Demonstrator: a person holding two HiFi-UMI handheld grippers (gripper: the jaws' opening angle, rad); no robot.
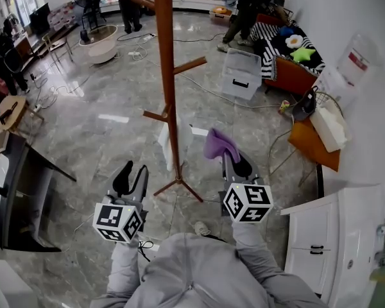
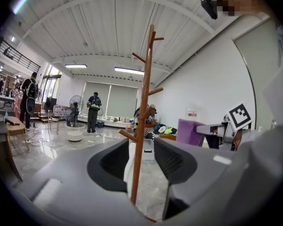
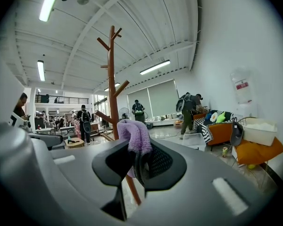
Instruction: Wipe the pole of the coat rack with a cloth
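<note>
Right claw (image 1: 236, 164) pinches purple cloth (image 1: 217, 144) near pole (image 1: 168, 76) (left claw (image 1: 132, 174) spread)

Left gripper (image 1: 131, 172) and right gripper (image 1: 236, 164) had matching builds: pale grey moulded shells, rounded and matte. The inner pads (image 2: 114, 161) were black and curved, and those on the right showed a fine mesh texture (image 3: 158, 161). Each gripper carried a white cube (image 1: 119, 221) printed with black square markers, one pattern per face. The person wore a light grey jacket (image 1: 199, 276) with long grey sleeves (image 1: 255, 249), creased at the cuffs.
</note>
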